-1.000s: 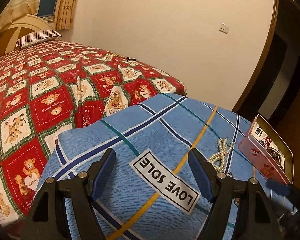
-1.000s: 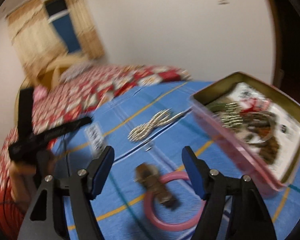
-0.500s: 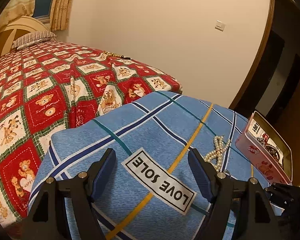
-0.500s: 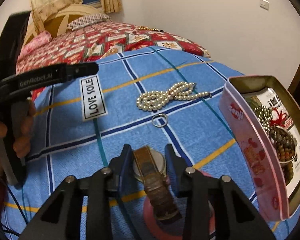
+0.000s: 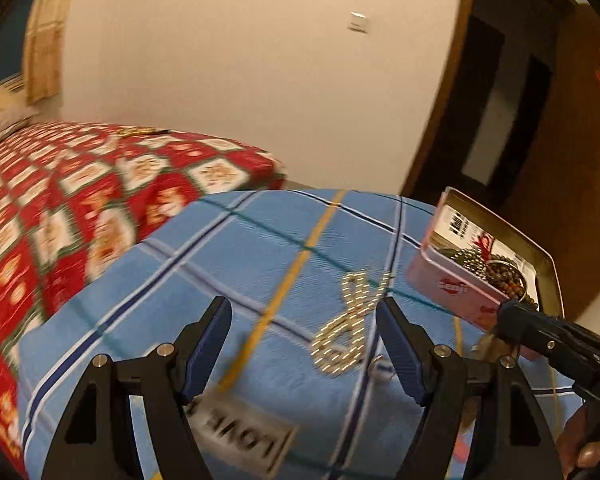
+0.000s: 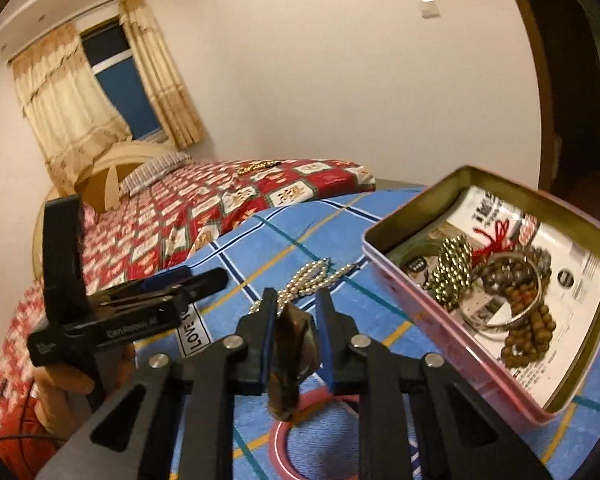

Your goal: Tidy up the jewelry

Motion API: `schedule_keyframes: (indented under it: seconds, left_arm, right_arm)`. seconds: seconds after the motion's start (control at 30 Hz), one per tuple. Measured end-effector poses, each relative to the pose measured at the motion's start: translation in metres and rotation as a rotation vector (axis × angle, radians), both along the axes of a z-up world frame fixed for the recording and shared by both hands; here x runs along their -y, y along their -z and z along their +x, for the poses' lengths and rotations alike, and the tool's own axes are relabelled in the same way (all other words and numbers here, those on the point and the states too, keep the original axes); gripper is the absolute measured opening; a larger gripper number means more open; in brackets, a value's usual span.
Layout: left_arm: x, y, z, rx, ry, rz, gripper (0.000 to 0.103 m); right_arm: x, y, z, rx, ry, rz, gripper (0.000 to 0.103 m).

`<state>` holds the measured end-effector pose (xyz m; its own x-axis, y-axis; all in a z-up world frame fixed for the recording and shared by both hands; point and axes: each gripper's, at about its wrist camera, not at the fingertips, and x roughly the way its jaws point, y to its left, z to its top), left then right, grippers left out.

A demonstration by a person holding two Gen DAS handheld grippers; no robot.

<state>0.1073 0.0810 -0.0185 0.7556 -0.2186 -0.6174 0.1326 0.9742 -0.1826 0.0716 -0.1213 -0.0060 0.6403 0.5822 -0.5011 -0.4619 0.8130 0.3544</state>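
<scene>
Left gripper (image 6: 204,280) fingers spread, empty, near pearl necklace (image 6: 312,276) on the blue blanket (image 6: 260,240). Right gripper (image 6: 296,320) closing, pinching the brown-strapped watch (image 6: 290,360), lifted above pink bangle (image 6: 284,444). Risk: edge-on pinch, dangling strap may slip before the tin (image 6: 380,272).

Cloth (image 6: 380,320) covers the near end of the bed (image 6: 220,208). Tin (image 6: 384,264) sits at the cloth's right edge, holding bead strings (image 6: 452,272) and a bangle (image 6: 496,320). Pearl necklace (image 6: 312,276) lies mid-cloth, left of the tin. Ring (image 6: 278,440) lies near the front edge, below the watch (image 6: 290,344). Label (image 6: 192,328) sits left of the necklace. Pillow (image 6: 156,168) at the bed's far end.
</scene>
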Motion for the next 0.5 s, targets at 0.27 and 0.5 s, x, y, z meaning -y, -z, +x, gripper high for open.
schedule_keyframes:
  seconds: [0.27,0.5]
  left_arm:
    - [0.028,0.017,0.039,-0.132,0.053,0.048,0.075]
    - [0.032,0.026,0.048,-0.163,0.072,0.067,0.048]
  right_arm:
    - [0.024,0.005,0.007,-0.049,0.052,0.117,0.015]
    - [0.025,0.005,-0.002,-0.095,0.126,0.026,0.069]
